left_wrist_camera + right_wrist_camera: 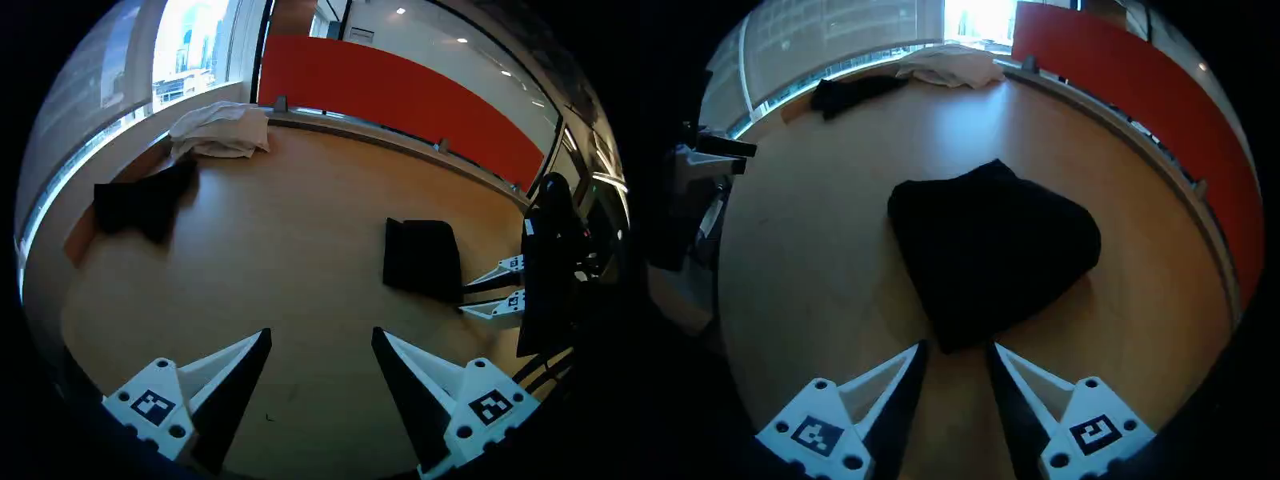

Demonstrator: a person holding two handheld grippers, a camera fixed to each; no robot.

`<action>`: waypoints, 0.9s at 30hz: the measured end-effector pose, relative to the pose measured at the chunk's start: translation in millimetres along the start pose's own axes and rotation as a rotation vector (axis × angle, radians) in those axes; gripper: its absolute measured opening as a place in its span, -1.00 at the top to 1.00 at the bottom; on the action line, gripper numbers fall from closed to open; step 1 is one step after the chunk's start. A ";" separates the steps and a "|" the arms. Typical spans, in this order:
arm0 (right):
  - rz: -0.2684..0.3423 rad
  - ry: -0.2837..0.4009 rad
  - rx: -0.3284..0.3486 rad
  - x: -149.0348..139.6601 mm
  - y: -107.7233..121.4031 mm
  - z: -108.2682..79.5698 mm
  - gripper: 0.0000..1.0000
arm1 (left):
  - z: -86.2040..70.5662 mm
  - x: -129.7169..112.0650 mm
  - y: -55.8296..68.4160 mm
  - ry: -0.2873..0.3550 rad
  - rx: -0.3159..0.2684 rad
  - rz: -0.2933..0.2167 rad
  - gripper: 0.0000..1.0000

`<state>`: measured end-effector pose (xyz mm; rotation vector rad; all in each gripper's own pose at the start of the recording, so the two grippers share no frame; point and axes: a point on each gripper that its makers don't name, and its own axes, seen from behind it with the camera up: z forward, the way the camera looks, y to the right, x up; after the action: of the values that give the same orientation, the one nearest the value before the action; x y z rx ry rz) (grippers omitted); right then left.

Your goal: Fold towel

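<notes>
Black towel (992,248): lying folded mid-table (816,264), its near corner sitting just at the tips of your right tool (954,352), which you are holding narrowly parted, not pinching.
Left tool (320,336): you are holding it spread wide over bare wood.
White cloth pile (220,128), dark cloth (140,204): lying along the far edge.

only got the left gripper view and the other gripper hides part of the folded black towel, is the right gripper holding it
observer: not clamped. In the right gripper view the right gripper is open, and the black towel's near corner lies between its fingertips.
operator: does the fold look square from there
observer: no, its outline is rounded, with a peak on the far side.
operator: where's my left gripper relative to it
observer: the right gripper view shows the left gripper far off to the side, well apart from the towel.
</notes>
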<state>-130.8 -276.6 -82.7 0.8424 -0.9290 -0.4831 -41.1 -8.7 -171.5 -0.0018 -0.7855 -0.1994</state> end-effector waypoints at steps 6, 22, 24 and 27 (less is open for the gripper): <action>0.029 0.003 0.000 -0.1 -0.7 2.6 0.42 | -0.1 -0.3 0.3 0.000 -0.003 0.000 -0.87; 0.024 0.055 -0.033 18.3 9.2 -10.5 0.84 | -0.2 1.9 1.2 0.003 -0.012 0.000 -0.87; 0.017 0.070 -0.042 25.9 12.4 -15.5 0.84 | 0.0 3.4 2.5 0.006 -0.015 0.001 -0.87; 0.005 0.096 -0.060 40.9 18.6 -25.3 0.84 | 0.1 6.9 5.0 0.012 -0.021 0.004 -0.87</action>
<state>-87.4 -283.0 -55.6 0.8015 -0.8242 -0.4601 -35.5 -5.0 -166.3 -0.0220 -0.7715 -0.2035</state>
